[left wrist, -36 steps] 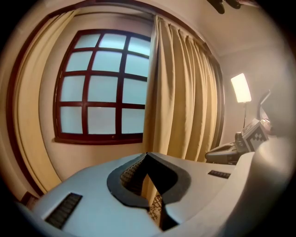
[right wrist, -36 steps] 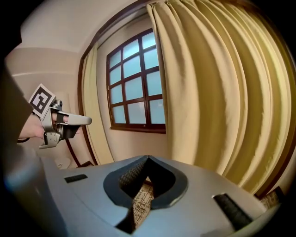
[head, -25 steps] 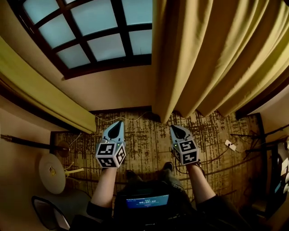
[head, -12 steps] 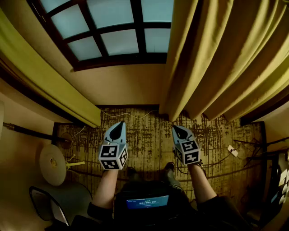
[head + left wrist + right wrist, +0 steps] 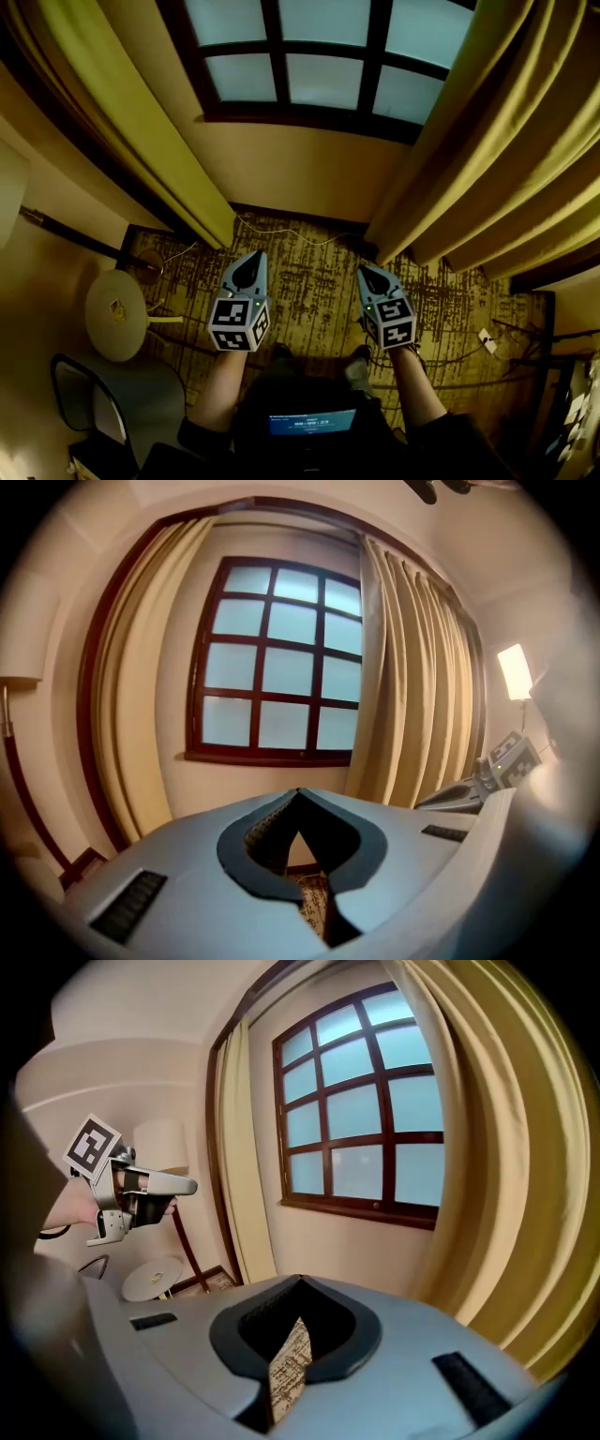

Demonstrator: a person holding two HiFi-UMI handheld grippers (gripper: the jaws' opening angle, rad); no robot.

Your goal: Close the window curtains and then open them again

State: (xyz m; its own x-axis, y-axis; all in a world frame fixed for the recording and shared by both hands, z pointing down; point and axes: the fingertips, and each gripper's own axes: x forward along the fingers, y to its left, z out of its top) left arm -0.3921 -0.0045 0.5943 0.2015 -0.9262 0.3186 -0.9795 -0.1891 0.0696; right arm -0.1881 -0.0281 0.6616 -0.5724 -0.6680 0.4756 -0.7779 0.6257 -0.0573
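A dark-framed window [image 5: 319,66] with frosted panes stands uncovered between two yellow curtains. The left curtain [image 5: 141,122] hangs bunched at the window's left side. The right curtain [image 5: 487,159] hangs in thick folds at its right side. My left gripper [image 5: 249,261] and right gripper [image 5: 367,272] are both shut and hold nothing. They hover side by side over the patterned carpet, short of the wall and touching neither curtain. The left gripper view faces the window [image 5: 277,663]; the right gripper view shows the right curtain [image 5: 506,1194] close by.
A round white lamp base [image 5: 115,314] stands on the floor at the left, with a chair [image 5: 94,408] below it. Cables [image 5: 469,342] trail over the carpet at the right. A lit wall lamp [image 5: 514,670] shows beyond the right curtain.
The view has swung to the right along the wall: the window now sits centred ahead and the right curtain has slid toward the frame's right. Both grippers stayed shut and moved along together.
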